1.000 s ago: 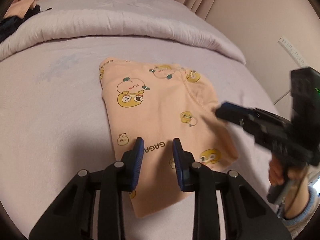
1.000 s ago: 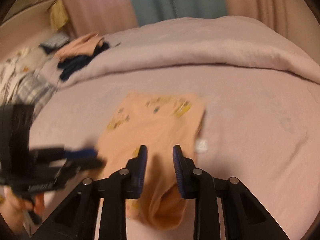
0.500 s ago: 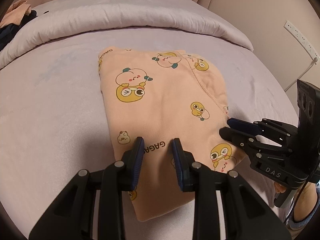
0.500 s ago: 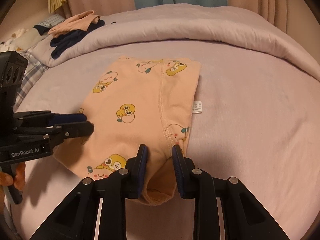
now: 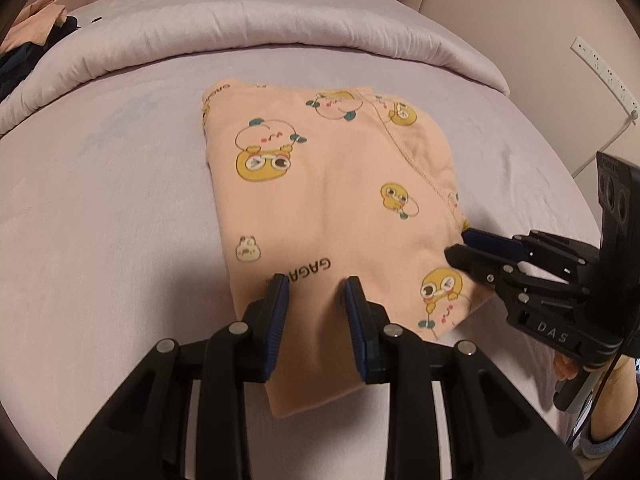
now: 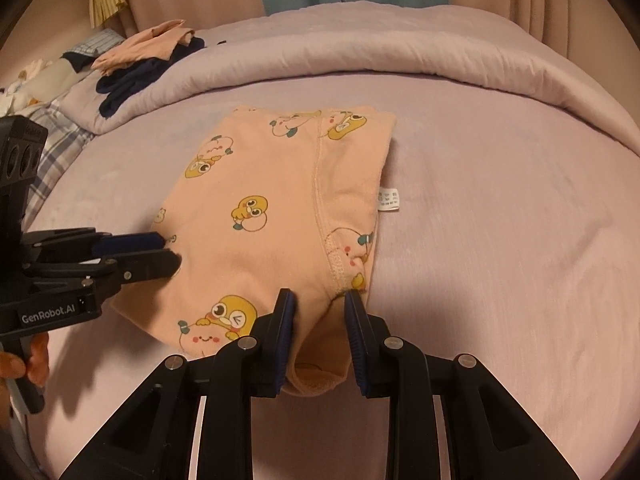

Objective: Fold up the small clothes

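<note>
The peach garment (image 5: pixel 320 200) lies flat on the lilac bed (image 5: pixel 100 220), already doubled over, its long axis running away from the person toward the rolled duvet (image 5: pixel 260 28). The coming move turns on its near edge: the left hand-held gripper (image 5: pixel 314 292) is over the near left part, above the printed lettering, and the right hand-held gripper (image 6: pixel 318 300) over the near right corner by the stitched seam (the white care label (image 6: pixel 389 199) pokes out just beyond). Both are equally near that end. Each has its jaws part-way apart with cloth showing between them; whether the pads actually pinch the fabric I cannot tell. Compared with a second ago, the right one has dropped closer to the garment and the blur has gone; the left has hardly shifted, and neither jaw gap has changed.
</note>
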`<state>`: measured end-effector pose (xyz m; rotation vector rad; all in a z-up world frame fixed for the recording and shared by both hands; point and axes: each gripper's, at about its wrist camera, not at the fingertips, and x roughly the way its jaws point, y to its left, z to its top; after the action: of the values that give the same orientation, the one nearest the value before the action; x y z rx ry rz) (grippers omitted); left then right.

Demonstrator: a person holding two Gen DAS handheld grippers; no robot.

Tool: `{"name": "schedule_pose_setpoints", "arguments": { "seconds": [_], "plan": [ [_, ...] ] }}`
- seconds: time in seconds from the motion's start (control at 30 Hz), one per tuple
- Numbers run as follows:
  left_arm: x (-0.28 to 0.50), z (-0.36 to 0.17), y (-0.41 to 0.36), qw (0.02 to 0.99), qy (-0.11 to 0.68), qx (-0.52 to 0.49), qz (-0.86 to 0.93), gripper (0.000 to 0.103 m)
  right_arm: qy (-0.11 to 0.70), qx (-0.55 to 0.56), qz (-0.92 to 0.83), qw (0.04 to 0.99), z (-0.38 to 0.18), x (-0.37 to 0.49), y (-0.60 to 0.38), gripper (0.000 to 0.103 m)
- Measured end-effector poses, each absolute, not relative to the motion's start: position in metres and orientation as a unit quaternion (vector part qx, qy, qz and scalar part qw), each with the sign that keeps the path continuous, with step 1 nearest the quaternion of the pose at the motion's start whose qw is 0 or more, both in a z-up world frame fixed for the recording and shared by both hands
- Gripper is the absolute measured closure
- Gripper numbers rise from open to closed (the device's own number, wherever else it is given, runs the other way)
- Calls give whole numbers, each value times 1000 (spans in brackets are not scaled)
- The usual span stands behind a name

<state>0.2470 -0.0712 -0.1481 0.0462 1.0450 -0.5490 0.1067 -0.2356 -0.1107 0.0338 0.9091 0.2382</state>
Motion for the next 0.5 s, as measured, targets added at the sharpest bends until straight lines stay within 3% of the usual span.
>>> {"name": "schedule_pose_setpoints", "arguments": {
  "seconds": [0.5],
  "plan": [
    [233,-152,-64,828,502,23,-248,75,446,26,111,888,-108,95,-248,75]
  ]
}}
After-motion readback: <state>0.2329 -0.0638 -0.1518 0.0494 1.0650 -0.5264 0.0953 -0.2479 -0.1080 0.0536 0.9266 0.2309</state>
